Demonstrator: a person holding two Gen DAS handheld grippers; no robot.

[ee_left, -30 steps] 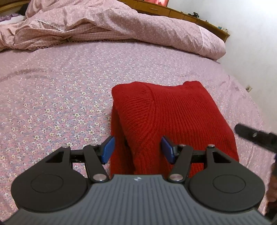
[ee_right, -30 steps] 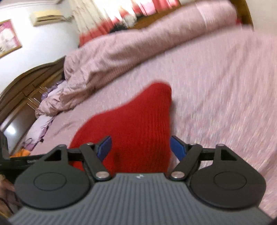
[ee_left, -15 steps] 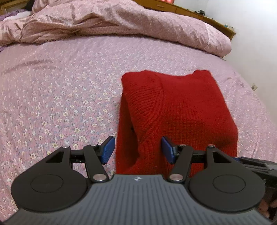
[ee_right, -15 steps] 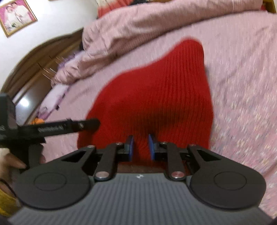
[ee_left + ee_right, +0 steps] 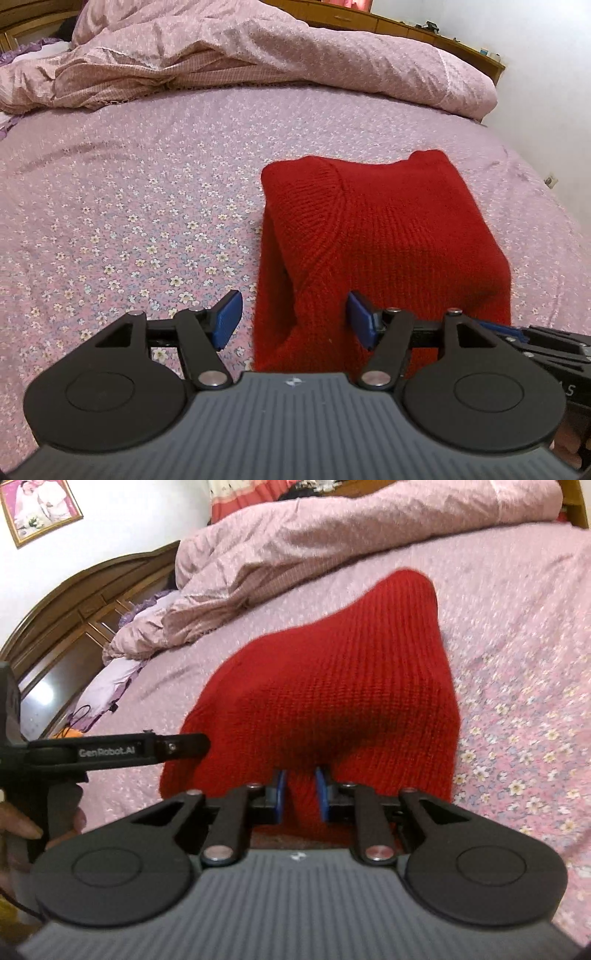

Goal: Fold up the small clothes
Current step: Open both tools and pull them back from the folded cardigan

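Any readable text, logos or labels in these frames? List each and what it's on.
"GenRobot.AI": white lettering on the side of the left gripper, seen from the right wrist view.
"AS": partial white letters at the edge of the right gripper body, seen from the left wrist view; the rest is cut off.
Small white emblem on each camera housing: a logo, no readable text.
Framed picture on the wall: no legible writing.
Red sweater: no label visible.

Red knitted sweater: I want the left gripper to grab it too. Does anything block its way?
Nothing visible does. The open left gripper already straddles the red knitted sweater's near corner; the right gripper pinches the near edge alongside.
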